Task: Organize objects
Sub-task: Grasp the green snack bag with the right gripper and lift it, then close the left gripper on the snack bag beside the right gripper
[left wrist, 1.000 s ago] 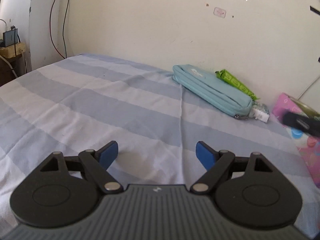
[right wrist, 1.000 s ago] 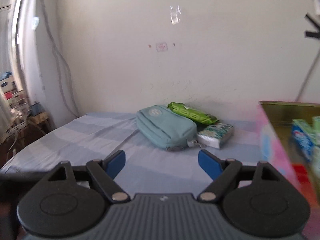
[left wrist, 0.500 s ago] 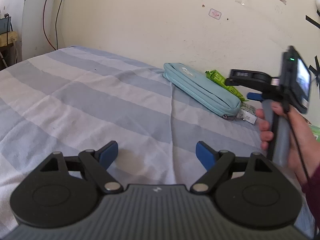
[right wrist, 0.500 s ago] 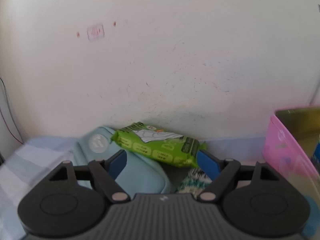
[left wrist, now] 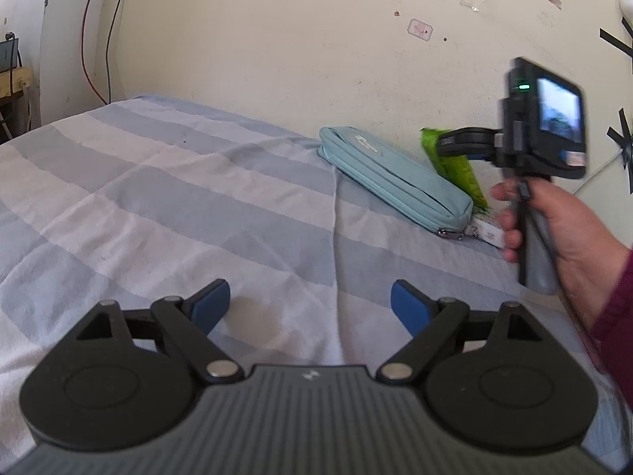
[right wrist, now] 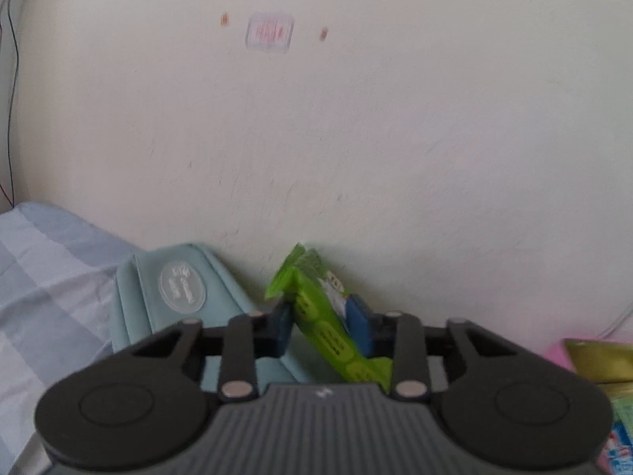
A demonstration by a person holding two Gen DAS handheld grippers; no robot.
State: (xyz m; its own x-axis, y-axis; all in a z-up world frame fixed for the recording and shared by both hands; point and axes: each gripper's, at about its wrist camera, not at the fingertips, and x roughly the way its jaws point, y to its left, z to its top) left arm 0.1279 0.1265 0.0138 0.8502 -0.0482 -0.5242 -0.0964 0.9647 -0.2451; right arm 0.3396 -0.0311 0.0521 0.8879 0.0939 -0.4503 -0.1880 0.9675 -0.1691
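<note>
The green packet [right wrist: 328,332] sits clamped, tilted, between the right tongs [right wrist: 322,330].

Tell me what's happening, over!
Right gripper shut on green pack. Left gripper open, empty. Blue pouch beside pack, nothing blocking.

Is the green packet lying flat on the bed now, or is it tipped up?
Tipped up. The green packet stands on edge, slanted, pinched between the right gripper's blue pads.

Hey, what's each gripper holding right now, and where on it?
Right gripper is clamped across the middle of the green packet. Left gripper is open, holding nothing.
</note>
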